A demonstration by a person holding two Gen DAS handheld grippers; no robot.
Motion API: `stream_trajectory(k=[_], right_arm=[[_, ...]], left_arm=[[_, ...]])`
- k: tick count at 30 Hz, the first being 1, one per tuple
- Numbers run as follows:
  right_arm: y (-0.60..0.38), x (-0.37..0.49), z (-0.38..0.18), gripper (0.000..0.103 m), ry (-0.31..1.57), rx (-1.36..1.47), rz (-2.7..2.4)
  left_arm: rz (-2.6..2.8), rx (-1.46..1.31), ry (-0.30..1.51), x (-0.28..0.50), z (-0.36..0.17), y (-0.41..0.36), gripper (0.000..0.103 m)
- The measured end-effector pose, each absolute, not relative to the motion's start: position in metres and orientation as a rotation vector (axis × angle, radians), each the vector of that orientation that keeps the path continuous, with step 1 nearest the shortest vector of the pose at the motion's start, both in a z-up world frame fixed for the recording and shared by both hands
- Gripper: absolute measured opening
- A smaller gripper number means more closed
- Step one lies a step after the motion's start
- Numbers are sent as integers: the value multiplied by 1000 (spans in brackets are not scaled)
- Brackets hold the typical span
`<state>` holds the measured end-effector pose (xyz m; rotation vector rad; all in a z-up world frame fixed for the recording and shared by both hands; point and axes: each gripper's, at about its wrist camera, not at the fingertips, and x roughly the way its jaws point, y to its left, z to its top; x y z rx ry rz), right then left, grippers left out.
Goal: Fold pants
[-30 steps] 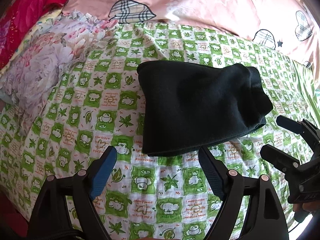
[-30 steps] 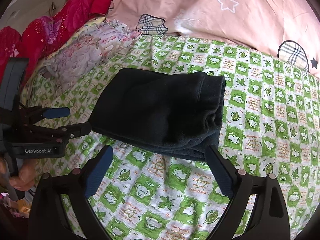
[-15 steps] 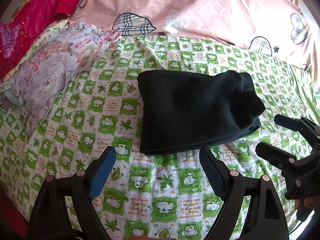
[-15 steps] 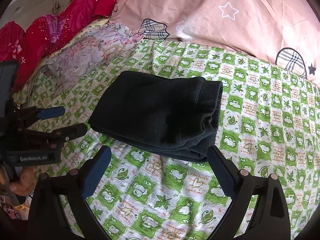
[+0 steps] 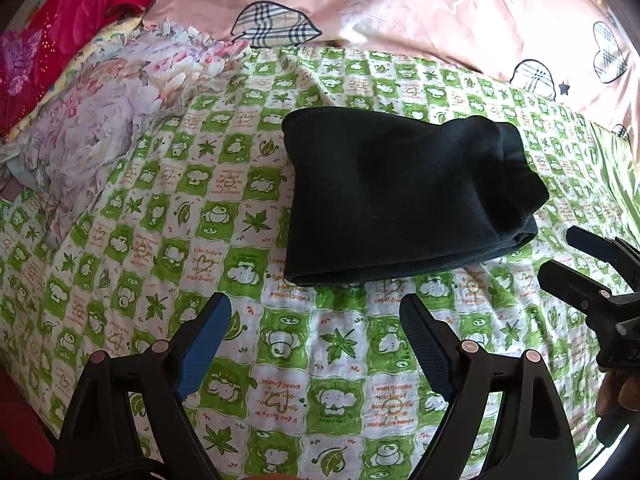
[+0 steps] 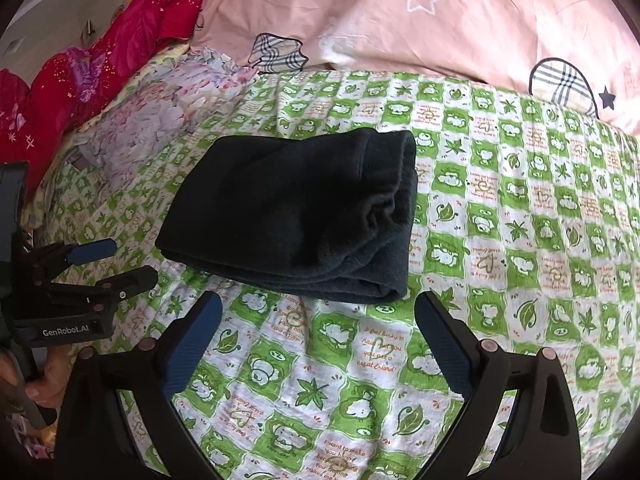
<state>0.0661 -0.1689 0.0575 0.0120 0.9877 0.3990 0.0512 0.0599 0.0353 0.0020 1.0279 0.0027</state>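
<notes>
Pants (image 5: 404,200) lie folded into a dark, thick bundle on the bedsheet (image 5: 240,360); left gripper (image 5: 316,344) and right gripper (image 6: 316,344) hover near, both spread, empty.

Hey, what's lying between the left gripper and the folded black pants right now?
Only bare green checked sheet: in the left wrist view nothing lies between the open left gripper and the pants.

Sunlit bed (image 5: 328,364), pink pillows (image 6: 460,28)
</notes>
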Motion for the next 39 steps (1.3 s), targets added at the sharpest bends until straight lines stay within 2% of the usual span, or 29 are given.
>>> stream_trajectory(k=[39], right_arm=[[-151, 75, 48, 97, 931, -32, 392]], left_arm=[[35, 44, 975, 63, 32, 71, 89]])
